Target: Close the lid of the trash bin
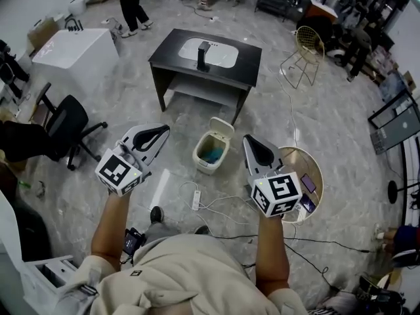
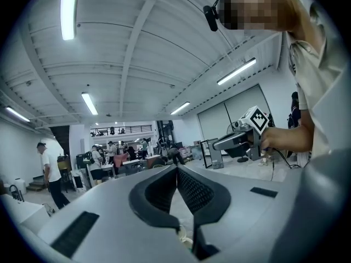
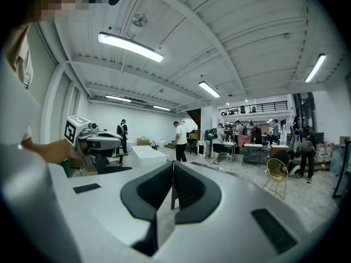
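Observation:
The small white trash bin (image 1: 211, 152) stands on the marble floor ahead of me, its lid (image 1: 222, 127) tipped up at the far side and something blue inside. My left gripper (image 1: 165, 130) is held in the air to the left of the bin, shut, nothing between its jaws. My right gripper (image 1: 247, 138) hangs to the bin's right, also shut and empty. Both point up and forward, so the left gripper view shows only ceiling, hall and the right gripper (image 2: 245, 133). The right gripper view likewise catches the left gripper (image 3: 88, 136); the bin is in neither.
A black table (image 1: 245, 67) with a white inset stands beyond the bin. A power strip (image 1: 195, 199) and cables lie on the floor near my feet. A round side table (image 1: 313, 165) sits right, an office chair (image 1: 66, 125) left, a gold wire chair (image 1: 305, 50) far right.

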The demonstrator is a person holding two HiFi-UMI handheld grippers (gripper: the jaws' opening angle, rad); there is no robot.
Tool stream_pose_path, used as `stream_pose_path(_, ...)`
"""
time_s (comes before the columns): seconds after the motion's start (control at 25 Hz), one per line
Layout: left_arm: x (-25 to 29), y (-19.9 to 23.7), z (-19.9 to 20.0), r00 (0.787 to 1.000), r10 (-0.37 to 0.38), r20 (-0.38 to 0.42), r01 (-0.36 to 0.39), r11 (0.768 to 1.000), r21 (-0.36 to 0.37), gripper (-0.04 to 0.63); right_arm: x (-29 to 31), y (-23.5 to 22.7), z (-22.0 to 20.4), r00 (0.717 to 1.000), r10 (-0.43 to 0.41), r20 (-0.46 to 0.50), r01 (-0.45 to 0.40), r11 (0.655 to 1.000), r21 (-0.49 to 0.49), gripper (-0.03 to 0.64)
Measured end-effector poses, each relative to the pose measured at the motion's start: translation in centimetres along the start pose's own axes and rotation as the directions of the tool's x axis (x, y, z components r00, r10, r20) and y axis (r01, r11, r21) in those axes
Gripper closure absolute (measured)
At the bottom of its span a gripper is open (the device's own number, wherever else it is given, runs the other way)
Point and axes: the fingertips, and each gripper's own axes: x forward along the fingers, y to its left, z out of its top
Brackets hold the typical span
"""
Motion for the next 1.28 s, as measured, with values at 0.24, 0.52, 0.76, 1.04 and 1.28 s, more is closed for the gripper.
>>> stream_pose_path(0.24,3.5,-0.2,-0.7,0.996,-0.090,0.020,0.090,0.996,-0.005,0.577,-0.9,-2.1,-1.1,0.996,-0.084,-0.021,0.084,0.996,0.014,0.592)
stream_pose_path(0.52,8.9,2.2,-2.3,0.968,-0.240,0.070,0.241,0.970,-0.008,0.577,0.8,-4.3,-2.0,0.975,-0.214,-0.058,0.216,0.976,0.022,0.592)
stream_pose_path(0.76,12.0,7.9,-3.1,0.940,-0.324,0.105,0.328,0.945,-0.019,0.577,5.5,-4.8,-1.8,0.950,-0.303,-0.081,0.306,0.952,0.032,0.592)
stream_pose_path(1.04,14.9,13.2,-5.5,0.908,-0.401,0.118,0.405,0.914,-0.014,0.577,10.9,-5.0,-2.0,0.925,-0.365,-0.108,0.371,0.928,0.040,0.592)
stream_pose_path(1.28,16.8,15.9,-6.5,0.887,-0.445,0.125,0.453,0.891,-0.037,0.577,13.8,-5.5,-2.2,0.904,-0.407,-0.132,0.415,0.909,0.044,0.592)
